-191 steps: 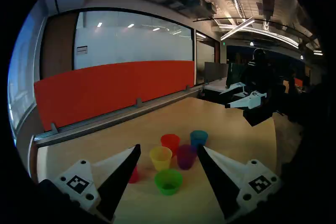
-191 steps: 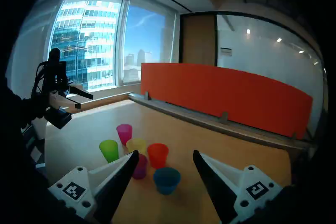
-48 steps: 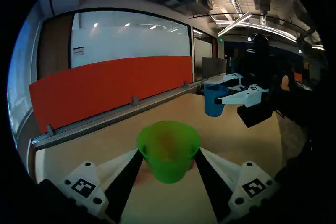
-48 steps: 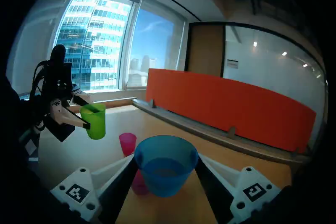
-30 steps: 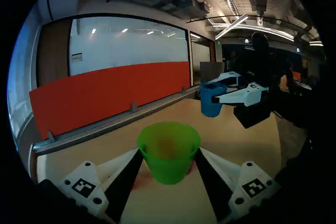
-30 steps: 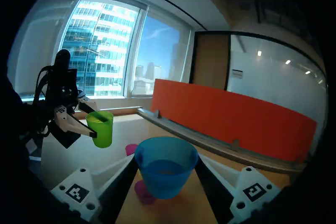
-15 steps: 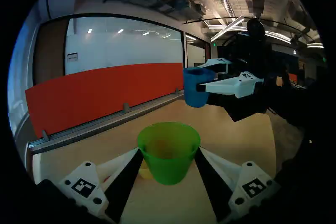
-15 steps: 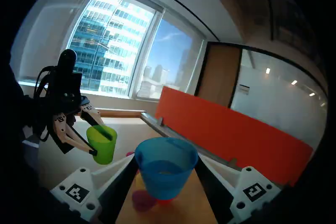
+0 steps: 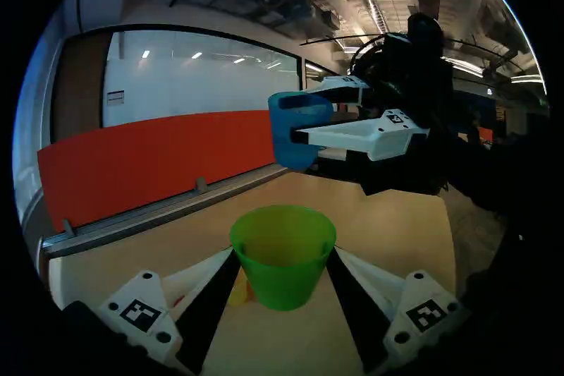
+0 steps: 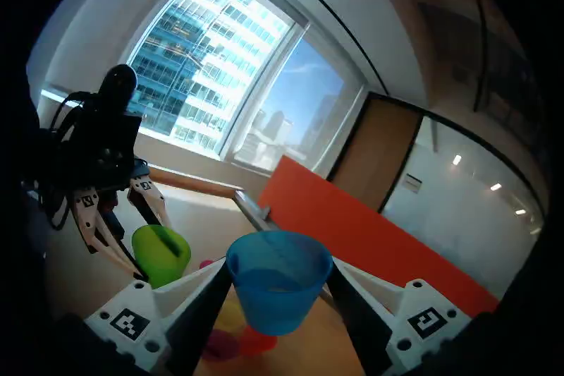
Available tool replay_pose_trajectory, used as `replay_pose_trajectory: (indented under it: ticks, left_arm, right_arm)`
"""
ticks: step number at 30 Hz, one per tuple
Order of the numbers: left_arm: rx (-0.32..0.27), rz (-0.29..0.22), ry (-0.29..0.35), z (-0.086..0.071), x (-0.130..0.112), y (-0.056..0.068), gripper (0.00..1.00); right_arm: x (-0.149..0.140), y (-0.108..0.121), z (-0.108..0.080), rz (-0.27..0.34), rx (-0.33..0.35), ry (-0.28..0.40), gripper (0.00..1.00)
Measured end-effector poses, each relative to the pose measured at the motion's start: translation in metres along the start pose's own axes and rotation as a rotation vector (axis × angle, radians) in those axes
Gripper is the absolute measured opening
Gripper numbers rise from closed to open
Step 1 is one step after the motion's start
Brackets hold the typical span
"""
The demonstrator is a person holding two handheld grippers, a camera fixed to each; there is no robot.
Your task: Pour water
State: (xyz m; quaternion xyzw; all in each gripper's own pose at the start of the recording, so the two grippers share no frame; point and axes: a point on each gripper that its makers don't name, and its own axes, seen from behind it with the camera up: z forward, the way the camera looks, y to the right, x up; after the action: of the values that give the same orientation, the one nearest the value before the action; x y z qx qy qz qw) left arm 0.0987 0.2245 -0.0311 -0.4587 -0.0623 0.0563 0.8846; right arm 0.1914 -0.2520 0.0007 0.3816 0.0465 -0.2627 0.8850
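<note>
Blue cup [image 9: 299,137] moved nearer, higher than green cup [image 9: 283,256] rim; gap between.

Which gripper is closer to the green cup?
Left. The left gripper clamps the green cup between its jaws; the right gripper hangs higher, apart from it, holding a blue cup.

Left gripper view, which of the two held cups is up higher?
The blue cup, held in the right gripper, hangs above and beyond the green cup, which sits low in the left gripper.
</note>
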Motion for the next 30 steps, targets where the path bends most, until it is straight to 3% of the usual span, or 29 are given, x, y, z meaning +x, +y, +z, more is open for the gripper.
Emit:
replay_pose_trajectory:
  ticks: [30]
  left_arm:
    - [-0.033,0.001,0.006,0.006,0.005,0.016,0.84]
  right_arm:
    - [0.038,-0.005,0.026,-0.342,-0.014,0.023,0.91]
